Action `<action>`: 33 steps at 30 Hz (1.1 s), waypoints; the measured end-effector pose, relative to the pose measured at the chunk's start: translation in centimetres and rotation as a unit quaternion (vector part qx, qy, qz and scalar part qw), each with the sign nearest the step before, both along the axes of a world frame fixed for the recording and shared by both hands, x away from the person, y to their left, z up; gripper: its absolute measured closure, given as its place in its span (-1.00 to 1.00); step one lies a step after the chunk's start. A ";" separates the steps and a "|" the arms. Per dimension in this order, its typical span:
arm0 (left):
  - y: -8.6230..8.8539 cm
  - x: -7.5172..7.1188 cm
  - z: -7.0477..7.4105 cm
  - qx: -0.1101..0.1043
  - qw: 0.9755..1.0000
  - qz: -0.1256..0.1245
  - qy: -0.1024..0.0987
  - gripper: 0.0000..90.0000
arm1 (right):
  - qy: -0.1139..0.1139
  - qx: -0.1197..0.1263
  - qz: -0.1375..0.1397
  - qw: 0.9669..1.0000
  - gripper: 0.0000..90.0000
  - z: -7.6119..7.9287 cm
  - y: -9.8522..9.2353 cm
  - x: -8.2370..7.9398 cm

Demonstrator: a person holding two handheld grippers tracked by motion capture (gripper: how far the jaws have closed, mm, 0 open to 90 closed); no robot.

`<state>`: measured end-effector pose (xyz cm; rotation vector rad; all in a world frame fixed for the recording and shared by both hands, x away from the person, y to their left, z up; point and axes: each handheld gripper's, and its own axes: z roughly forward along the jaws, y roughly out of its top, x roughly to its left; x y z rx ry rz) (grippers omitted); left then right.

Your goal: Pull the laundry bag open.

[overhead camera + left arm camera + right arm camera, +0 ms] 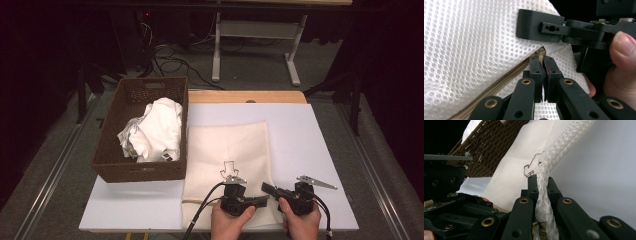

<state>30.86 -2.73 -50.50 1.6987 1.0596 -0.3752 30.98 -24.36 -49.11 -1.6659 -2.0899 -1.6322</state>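
A cream mesh bag (227, 145) with a small black outline print lies flat on the white table (310, 140). Its tan zipper (506, 80) runs along the near edge. My left gripper (264, 200) points right and is shut at the zipper's end, with the tan pull (540, 52) showing just past its tips (543, 60). My right gripper (265, 188) points left at the bag's near right corner. It is shut on a bunched fold of the mesh (544, 202), which rises between its jaws (540, 178). The two grippers sit close together, tips almost meeting.
A brown wicker basket (140, 172) stands at the table's left, touching the bag's left edge, with white cloths (155, 130) piled inside. A wooden strip (245, 96) borders the table's far edge. Bare white table lies to the right of the bag.
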 end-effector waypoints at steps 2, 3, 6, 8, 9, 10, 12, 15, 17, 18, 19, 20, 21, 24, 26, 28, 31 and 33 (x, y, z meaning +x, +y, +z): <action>0.2 0.0 0.0 -0.005 1.000 0.002 0.002 0.93 | -0.012 -0.012 0.002 1.000 0.93 0.3 0.2 -0.2; 0.3 0.0 0.0 -0.008 1.000 0.004 0.001 0.93 | -0.017 -0.016 0.003 1.000 0.93 0.5 0.3 -0.3; 0.5 -0.1 -0.1 -0.008 1.000 0.009 0.004 0.93 | -0.022 -0.022 0.005 0.999 0.93 0.6 0.5 -0.3; 1.1 0.0 -0.3 -0.017 1.000 0.016 0.013 0.93 | -0.027 -0.022 0.004 0.999 0.94 0.7 0.5 -0.3; 1.5 0.1 -0.5 -0.029 0.999 0.017 0.024 0.93 | -0.026 -0.018 0.003 1.000 0.94 0.8 0.4 -0.3; 1.7 0.0 -0.6 -0.026 0.999 0.021 0.024 0.93 | -0.028 -0.015 0.004 0.999 0.94 0.8 0.3 -0.3; 1.8 -0.3 -0.5 -0.013 1.000 0.023 0.015 0.93 | -0.029 -0.019 0.007 0.999 0.94 0.8 0.5 -0.3; 2.0 -0.4 -0.5 -0.006 1.000 0.026 0.009 0.93 | -0.034 -0.024 0.009 0.999 0.94 0.9 0.7 -0.3; 2.1 -0.5 -0.4 -0.001 1.000 0.029 0.004 0.93 | -0.037 -0.028 0.009 0.999 0.94 1.0 0.7 -0.4; 2.1 -0.5 -0.4 0.004 1.000 0.030 0.001 0.93 | -0.039 -0.031 0.009 0.999 0.94 1.0 0.7 -0.4; 2.1 -0.6 -0.4 0.005 0.999 0.033 0.001 0.93 | -0.038 -0.030 0.009 0.999 0.94 1.0 0.8 -0.4; 2.2 -0.6 -0.5 0.010 0.999 0.033 -0.001 0.93 | -0.042 -0.035 0.010 0.998 0.94 1.0 0.8 -0.4; 2.3 -0.6 -0.6 0.009 0.999 0.034 0.000 0.93 | -0.042 -0.037 0.010 0.998 0.94 1.0 0.8 -0.4; 2.6 -0.7 -0.7 0.018 0.999 0.040 -0.001 0.93 | -0.041 -0.038 0.010 0.998 0.94 1.0 0.8 -0.4; 2.8 -0.8 -0.8 0.021 0.999 0.046 0.000 0.93 | -0.041 -0.038 0.008 0.998 0.94 1.0 0.7 -0.4; 3.0 -0.8 -0.8 0.023 0.999 0.047 0.002 0.93 | -0.041 -0.038 0.007 0.998 0.94 1.0 0.7 -0.3; 3.3 -0.8 -0.9 0.024 0.998 0.050 0.002 0.93 | -0.043 -0.038 0.008 0.998 0.94 1.0 0.6 -0.3; 3.5 -0.8 -1.0 0.027 0.998 0.053 0.002 0.93 | -0.043 -0.038 0.008 0.998 0.94 1.0 0.6 -0.3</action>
